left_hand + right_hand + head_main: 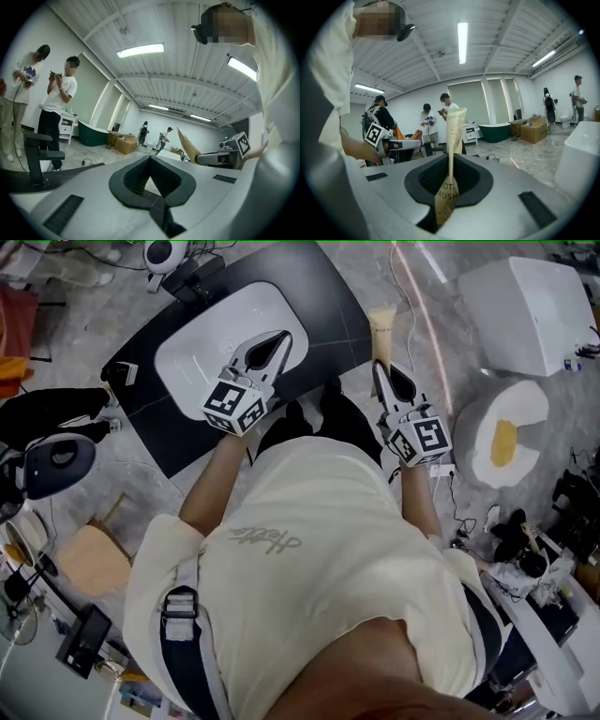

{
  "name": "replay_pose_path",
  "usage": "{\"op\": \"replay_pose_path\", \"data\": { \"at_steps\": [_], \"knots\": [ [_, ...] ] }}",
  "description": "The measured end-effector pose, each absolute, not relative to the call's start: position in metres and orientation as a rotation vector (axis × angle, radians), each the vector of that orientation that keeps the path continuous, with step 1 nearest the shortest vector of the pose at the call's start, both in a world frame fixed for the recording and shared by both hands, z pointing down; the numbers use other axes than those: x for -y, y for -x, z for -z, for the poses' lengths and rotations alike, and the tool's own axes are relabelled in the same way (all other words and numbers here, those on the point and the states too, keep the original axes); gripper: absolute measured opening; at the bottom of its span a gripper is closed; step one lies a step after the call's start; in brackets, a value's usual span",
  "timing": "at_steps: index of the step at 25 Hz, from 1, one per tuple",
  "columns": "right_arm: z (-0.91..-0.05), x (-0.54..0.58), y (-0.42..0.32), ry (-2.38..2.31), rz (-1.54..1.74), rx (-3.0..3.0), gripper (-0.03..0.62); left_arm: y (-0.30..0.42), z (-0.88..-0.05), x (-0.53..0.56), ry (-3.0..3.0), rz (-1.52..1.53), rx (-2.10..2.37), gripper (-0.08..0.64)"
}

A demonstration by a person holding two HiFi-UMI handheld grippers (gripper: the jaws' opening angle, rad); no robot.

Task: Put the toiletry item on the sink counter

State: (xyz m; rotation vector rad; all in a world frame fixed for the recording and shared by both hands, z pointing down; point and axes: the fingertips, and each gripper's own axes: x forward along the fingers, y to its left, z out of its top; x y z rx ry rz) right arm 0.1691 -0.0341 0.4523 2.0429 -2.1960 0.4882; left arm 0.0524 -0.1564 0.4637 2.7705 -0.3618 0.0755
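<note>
The flat tan paper toothbrush packet (453,129) stands upright, pinched by its lower end in the right claw (450,161), which is clenched on it. That likely keeps the packet's long body free to lay down. It hangs in the air just off the right edge of the dark slab bench (314,282), not yet on it. The left claw (279,337) is closed on nothing above the white oval basin (187,357), which takes up much of the bench. The bare dark margin looks like the place to aim for. A white toilet (511,442) stands well to the right.
</note>
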Motion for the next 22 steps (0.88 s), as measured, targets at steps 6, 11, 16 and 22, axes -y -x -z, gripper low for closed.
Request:
{"op": "replay_pose_path", "data": {
  "at_steps": [6, 11, 16, 22],
  "knots": [
    [-0.460, 0.075, -0.180, -1.917, -0.501, 2.298, 0.026, -0.040, -0.468, 0.179, -2.744, -0.089, 0.534, 0.003],
    [-0.457, 0.115, -0.191, -1.770, -0.457, 2.402, 0.026, -0.044, -0.462, 0.200, -2.725, -0.100, 0.668, 0.003],
    [-0.461, 0.133, -0.212, -1.679, -0.480, 2.483, 0.026, -0.060, -0.454, 0.207, -2.710, -0.090, 0.782, 0.003],
    [-0.470, 0.153, -0.236, -1.557, -0.523, 2.564, 0.026, -0.079, -0.447, 0.210, -2.684, -0.109, 0.906, 0.003]
  ]
}}
